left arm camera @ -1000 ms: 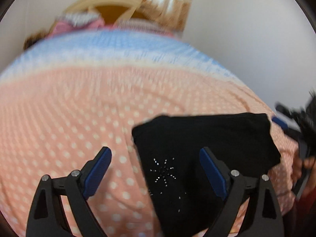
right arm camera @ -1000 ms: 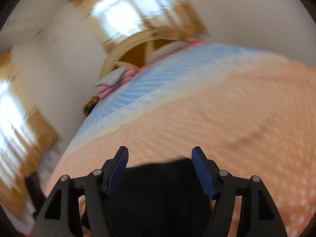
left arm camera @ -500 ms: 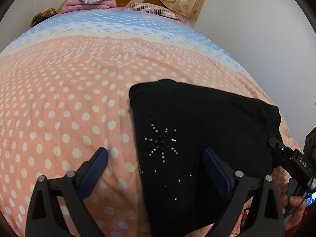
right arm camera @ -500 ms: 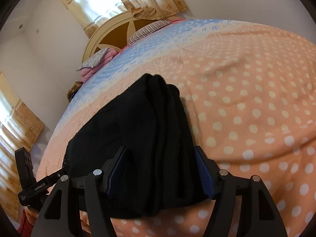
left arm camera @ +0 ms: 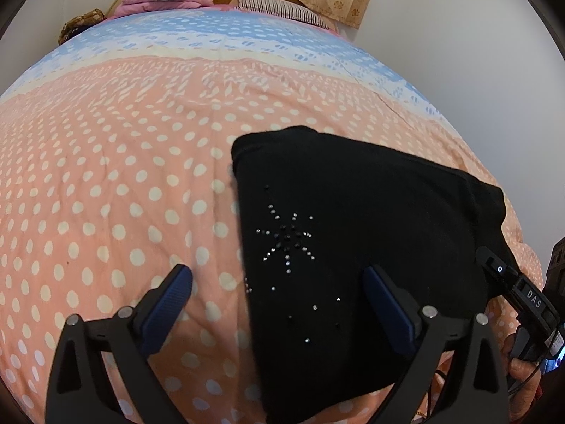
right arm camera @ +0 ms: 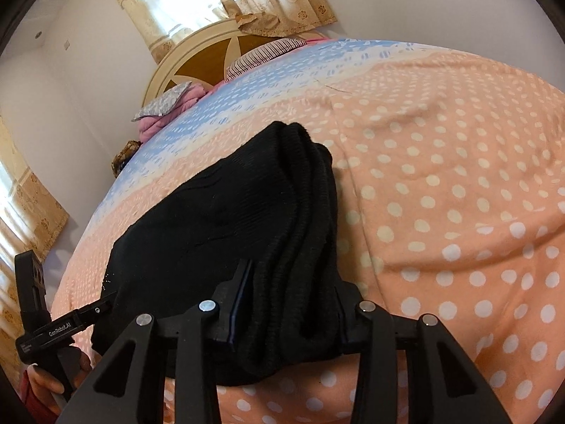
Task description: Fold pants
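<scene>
Your pants point(left arm camera: 370, 247) are sitting on the bed point(left arm camera: 106, 194) as a compact black bundle, near the bed's close edge, with a little rhinestone star point(left arm camera: 287, 238) facing up on the left side. From the right wrist view you can see several layers stacked along the right edge point(right arm camera: 310, 229), so I'd say the folding is mostly done already. What's left looks like one last fold or just tidying and pressing that thick edge flat, though I'm guessing from how it lies.

Your right gripper point(right arm camera: 286, 304) has its fingers narrowed around that stacked edge. They've just been closing, the cloth is between them, and the pads look like they're pressing on the fabric, so I'd call that a grip on the pants. Your left gripper point(left arm camera: 279, 300) is spread wide above the bundle's left edge, one finger point(left arm camera: 169, 296) over the bedspread and the other point(left arm camera: 385, 300) over the black cloth, holding nothing.

Compared with a second ago: both views were blurry then and are sharp now. The right fingers stood clearly wider half a second back, straddling the edge loosely. The pants fill more of both views now, and the bundle itself looks unchanged.
</scene>
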`<action>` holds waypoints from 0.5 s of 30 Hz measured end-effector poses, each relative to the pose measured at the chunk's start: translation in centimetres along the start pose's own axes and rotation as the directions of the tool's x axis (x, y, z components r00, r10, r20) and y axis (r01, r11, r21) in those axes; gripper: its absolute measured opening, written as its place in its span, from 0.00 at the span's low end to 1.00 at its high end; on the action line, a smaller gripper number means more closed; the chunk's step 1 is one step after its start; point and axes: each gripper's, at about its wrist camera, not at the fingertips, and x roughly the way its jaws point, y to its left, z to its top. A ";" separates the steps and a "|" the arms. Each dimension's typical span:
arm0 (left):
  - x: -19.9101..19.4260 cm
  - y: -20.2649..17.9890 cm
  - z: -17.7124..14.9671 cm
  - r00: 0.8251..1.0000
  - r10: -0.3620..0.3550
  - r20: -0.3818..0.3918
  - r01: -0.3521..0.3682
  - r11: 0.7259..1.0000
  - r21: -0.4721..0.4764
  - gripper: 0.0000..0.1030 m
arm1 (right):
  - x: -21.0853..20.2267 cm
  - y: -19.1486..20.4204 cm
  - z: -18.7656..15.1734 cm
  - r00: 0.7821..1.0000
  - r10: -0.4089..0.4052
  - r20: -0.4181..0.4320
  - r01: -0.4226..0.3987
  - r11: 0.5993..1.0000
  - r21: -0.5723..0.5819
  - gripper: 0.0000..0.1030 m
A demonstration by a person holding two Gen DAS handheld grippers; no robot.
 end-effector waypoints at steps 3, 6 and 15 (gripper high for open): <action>-0.2 -0.3 0.0 1.000 0.004 0.005 -0.004 1.000 0.018 0.90 | 0.1 0.1 0.1 1.000 -0.007 0.009 0.007 1.000 0.004 0.42; -0.7 -1.1 -0.1 0.999 0.020 0.031 -0.022 0.997 0.077 0.69 | 0.0 0.3 0.0 1.000 -0.018 0.009 0.018 1.000 -0.004 0.42; -1.4 -1.4 0.7 0.999 0.024 0.046 -0.029 0.993 0.118 0.20 | -0.4 2.6 0.0 0.994 -0.111 0.020 0.112 0.988 -0.109 0.33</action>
